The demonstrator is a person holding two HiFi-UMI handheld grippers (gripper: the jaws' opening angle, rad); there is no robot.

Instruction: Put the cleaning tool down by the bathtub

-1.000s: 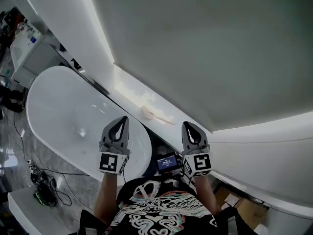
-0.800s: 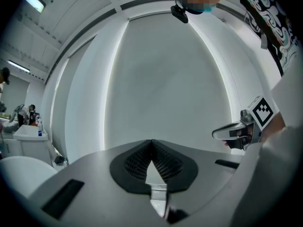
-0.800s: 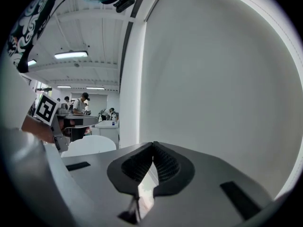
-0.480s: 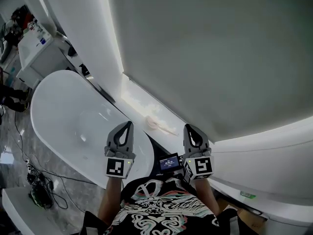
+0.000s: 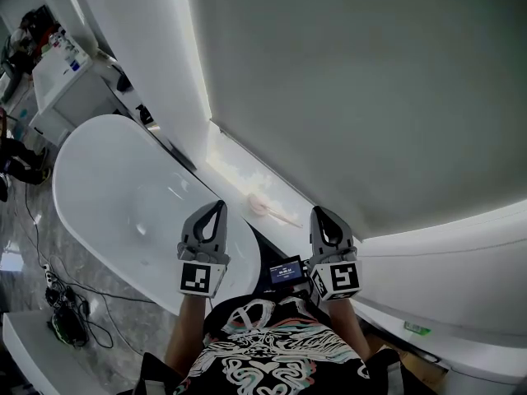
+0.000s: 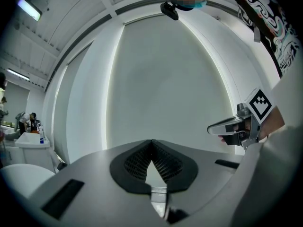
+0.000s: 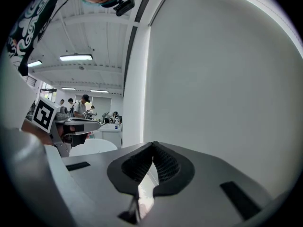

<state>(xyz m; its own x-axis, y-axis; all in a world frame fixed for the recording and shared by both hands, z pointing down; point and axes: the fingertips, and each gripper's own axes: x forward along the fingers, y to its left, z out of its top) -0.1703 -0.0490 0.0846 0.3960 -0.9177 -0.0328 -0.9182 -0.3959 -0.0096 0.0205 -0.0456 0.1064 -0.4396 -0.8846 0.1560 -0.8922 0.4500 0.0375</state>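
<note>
Cleaning tool (image 5: pixel 268 208): flat on the lit white ledge (image 5: pixel 224 161), between the tub rim and the wall (image 5: pixel 354 89), at the tub's near-right end; clear of both tongs.
Bathtub (image 5: pixel 115 196): white oval, left of the tool, running off to the far left; nothing seen inside.
Left tongs (image 5: pixel 218 206): closed tip to tip, nothing between the pads; held level above the tub's near end, short of the tool.
Right tongs (image 5: pixel 318 213): closed and empty too; right of the tool and nearer, apart from it.
Status (judged): set-down looks complete; nothing left but to keep clear.
Risk 1: knock from either tongs or a sleeve reaching back over the ledge. Likely result: tool pushed off the narrow shelf.
Risk 2: slide into the dark gap (image 5: pixel 262 241) between tub end and ledge, if the handle gets nudged toward the near side; hard to retrieve from there.
Risk 3: roll on the round head if the ledge is wet; wetness not readable here.
Overhang: cannot tell whether the handle end passes the ledge edge.
Look of tool: small and pale, cream to pinkish; rounded head at the left, thin straight handle pointing right and slightly near.
Type: brush or sponge head, too small to tell.
Contrast: low against the bright ledge, easy to miss.
</note>
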